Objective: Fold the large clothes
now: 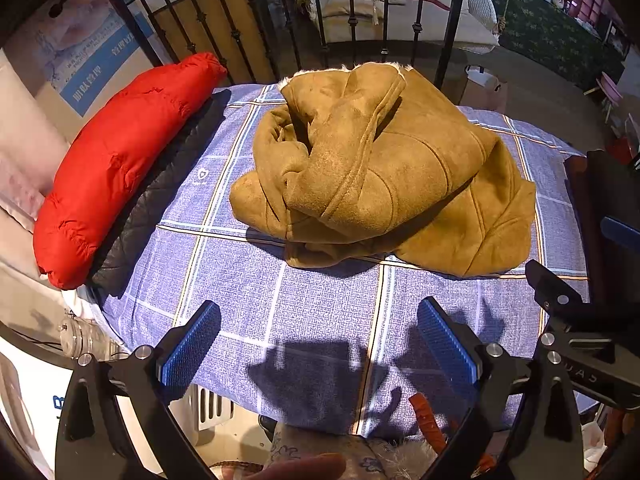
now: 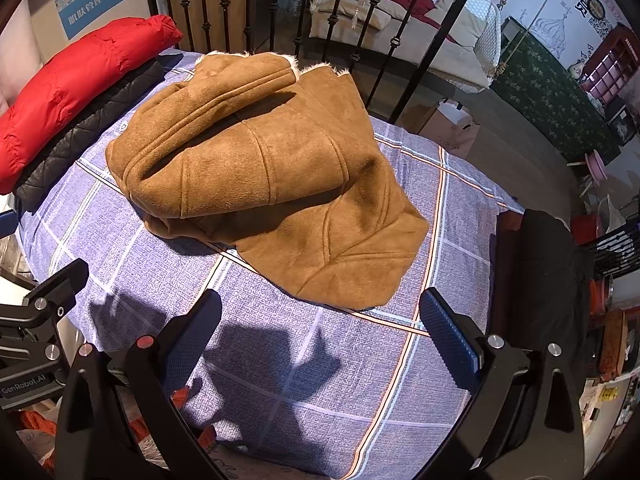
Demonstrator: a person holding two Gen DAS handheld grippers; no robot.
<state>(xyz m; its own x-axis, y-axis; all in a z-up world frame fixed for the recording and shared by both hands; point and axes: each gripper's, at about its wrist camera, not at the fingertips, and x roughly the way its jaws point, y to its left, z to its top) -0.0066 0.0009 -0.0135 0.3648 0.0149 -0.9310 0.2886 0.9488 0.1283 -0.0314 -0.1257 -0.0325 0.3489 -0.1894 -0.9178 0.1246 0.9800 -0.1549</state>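
Coat (image 2: 264, 176) mid-cloth, near edge bare

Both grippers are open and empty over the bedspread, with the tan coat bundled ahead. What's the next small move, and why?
Probably ease both forward to the tan suede coat. It lies in a loose bundle on the checked blue bedspread, and the left gripper and right gripper hang short of it, jaws wide and empty.

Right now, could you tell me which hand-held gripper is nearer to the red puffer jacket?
Left. The left hand-held gripper hangs open over the checked cloth, with the red puffer jacket just to its left; the right hand-held gripper, also open, sits further right, beyond the brown coat.
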